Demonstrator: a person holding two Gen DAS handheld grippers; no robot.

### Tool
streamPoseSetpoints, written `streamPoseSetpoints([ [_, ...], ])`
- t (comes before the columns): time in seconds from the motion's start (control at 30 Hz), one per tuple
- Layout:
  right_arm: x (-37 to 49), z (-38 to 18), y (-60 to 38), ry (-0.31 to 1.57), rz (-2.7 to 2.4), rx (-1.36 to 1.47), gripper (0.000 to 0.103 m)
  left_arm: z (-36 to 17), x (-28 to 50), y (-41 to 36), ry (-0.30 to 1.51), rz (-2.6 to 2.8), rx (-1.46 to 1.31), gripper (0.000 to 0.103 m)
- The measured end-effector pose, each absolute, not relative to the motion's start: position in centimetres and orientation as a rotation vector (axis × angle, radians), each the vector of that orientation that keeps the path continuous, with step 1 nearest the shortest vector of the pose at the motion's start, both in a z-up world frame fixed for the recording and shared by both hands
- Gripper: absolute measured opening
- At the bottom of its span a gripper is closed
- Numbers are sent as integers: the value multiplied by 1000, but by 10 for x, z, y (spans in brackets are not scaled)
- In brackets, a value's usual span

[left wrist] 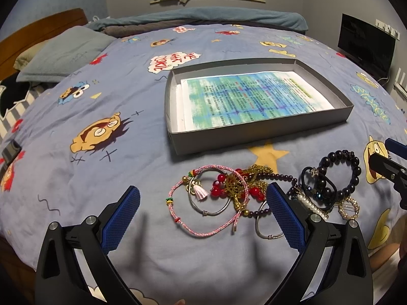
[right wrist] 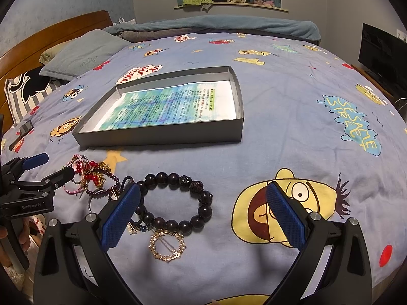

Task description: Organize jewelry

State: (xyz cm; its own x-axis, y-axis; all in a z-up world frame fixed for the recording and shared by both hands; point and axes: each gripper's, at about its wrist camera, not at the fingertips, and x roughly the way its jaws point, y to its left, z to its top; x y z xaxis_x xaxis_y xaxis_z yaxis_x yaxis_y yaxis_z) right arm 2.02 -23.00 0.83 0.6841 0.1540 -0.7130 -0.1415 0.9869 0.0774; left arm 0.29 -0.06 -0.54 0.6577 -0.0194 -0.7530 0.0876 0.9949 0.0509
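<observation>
A pile of jewelry lies on the blue cartoon bedspread in front of a shallow grey box (left wrist: 257,137) (right wrist: 162,134) lined with a printed sheet. A pink cord bracelet (left wrist: 203,198) and a silver bangle (left wrist: 211,193) sit between my left gripper's (left wrist: 203,203) open fingers, with red beads (left wrist: 221,186) and a gold chain beside them. A black bead bracelet (left wrist: 340,175) (right wrist: 175,203) and a gold round brooch (right wrist: 167,245) lie between my right gripper's (right wrist: 203,203) open fingers. Both grippers are empty.
Pillows (left wrist: 63,53) and a wooden headboard (right wrist: 51,33) are at the left. A folded blanket (right wrist: 216,28) lies at the far edge. A dark monitor (right wrist: 381,50) stands at the right. A small dark device (left wrist: 10,150) lies at the bed's left side.
</observation>
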Motion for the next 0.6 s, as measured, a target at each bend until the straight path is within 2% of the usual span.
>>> streamPoseSetpoints([
  [0.6,22,7,-234,799,166,36,98,-9,3,1,862,-65,83,98],
])
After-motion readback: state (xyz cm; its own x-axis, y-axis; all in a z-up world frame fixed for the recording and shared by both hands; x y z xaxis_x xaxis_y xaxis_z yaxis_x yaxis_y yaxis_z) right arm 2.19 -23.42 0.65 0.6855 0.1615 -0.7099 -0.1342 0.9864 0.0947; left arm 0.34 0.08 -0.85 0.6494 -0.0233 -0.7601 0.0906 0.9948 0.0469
